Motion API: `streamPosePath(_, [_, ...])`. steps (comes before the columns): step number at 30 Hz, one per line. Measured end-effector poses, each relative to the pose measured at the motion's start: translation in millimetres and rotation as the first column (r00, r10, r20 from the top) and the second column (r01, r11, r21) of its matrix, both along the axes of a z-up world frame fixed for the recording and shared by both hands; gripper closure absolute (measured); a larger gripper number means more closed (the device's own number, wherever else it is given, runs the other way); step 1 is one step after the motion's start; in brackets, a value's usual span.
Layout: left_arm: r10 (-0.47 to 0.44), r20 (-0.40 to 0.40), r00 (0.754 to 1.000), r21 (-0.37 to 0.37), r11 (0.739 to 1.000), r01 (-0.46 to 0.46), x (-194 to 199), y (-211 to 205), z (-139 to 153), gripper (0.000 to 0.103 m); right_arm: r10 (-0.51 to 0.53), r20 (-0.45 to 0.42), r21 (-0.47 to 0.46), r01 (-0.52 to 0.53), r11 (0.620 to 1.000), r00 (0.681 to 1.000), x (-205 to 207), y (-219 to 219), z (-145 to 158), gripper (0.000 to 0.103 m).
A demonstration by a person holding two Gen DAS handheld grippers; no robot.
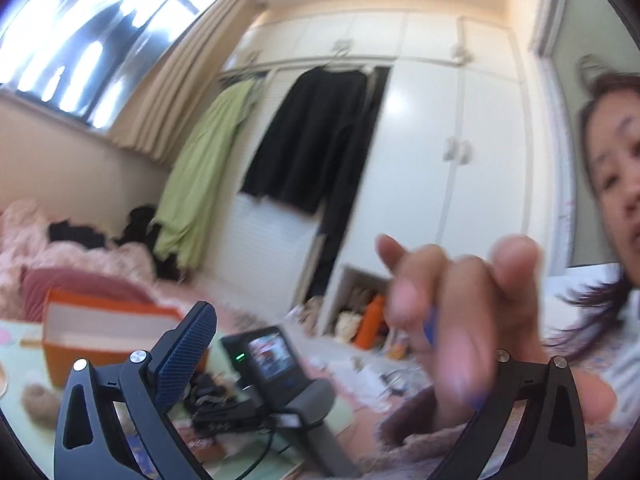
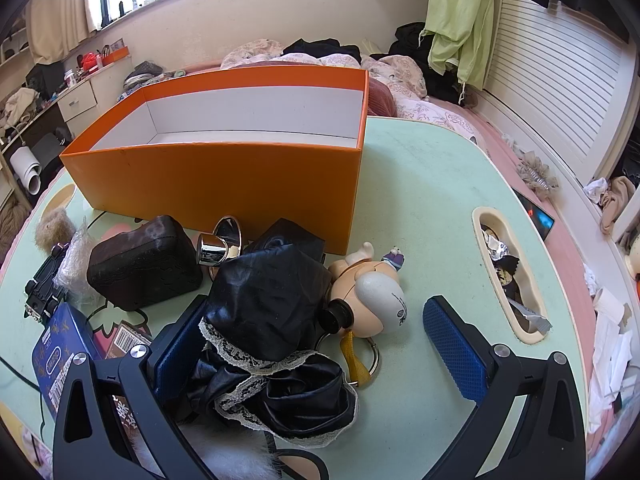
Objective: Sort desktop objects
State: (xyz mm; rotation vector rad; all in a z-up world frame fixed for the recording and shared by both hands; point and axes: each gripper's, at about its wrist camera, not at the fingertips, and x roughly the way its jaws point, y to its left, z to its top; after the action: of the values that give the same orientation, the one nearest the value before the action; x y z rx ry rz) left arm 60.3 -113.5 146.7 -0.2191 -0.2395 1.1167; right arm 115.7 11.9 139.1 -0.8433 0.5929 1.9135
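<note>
Box (image 2: 216, 184) stands behind case (image 2: 144, 264), cloth (image 2: 272, 300) and figurine (image 2: 376, 292).

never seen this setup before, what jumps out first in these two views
In the right wrist view, a big orange box sits empty at the back of the pale green table. In front of it lies a clutter: a black lace-trimmed umbrella between the right gripper's open jaws, beside a pig figurine. The left wrist view points up into the room, where a blurred hand fills the foreground.
</note>
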Motion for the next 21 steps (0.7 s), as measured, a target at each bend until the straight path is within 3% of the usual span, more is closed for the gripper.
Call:
streamPosePath(3, [-0.001, 0.039, 0.999, 0.024, 1.000, 0.000, -1, -6, 7, 0.001, 0.000, 0.000, 0.000, 0.000, 1.000, 1.000, 0, 0, 0, 0.000])
streamPosePath(10, [-0.058, 0.039, 0.998, 0.072, 0.996, 0.055, 11, -11, 15, 0.001, 0.000, 0.000, 0.000, 0.000, 1.000, 1.000, 0, 0, 0, 0.000])
streamPosePath(13, [0.034, -0.010, 0.999, 0.103, 0.994, -0.033, 21, -20, 22, 0.000, 0.000, 0.000, 0.000, 0.000, 1.000, 1.000, 0, 0, 0, 0.000])
streamPosePath(16, [0.145, -0.086, 0.986, 0.144, 0.981, -0.131, 33, -28, 27, 0.000, 0.000, 0.000, 0.000, 0.000, 1.000, 1.000, 0, 0, 0, 0.000])
streamPosePath(21, [0.206, -0.115, 0.972, 0.157, 0.970, -0.187, 44, -31, 30, 0.000, 0.000, 0.000, 0.001, 0.000, 1.000, 1.000, 0, 0, 0, 0.000])
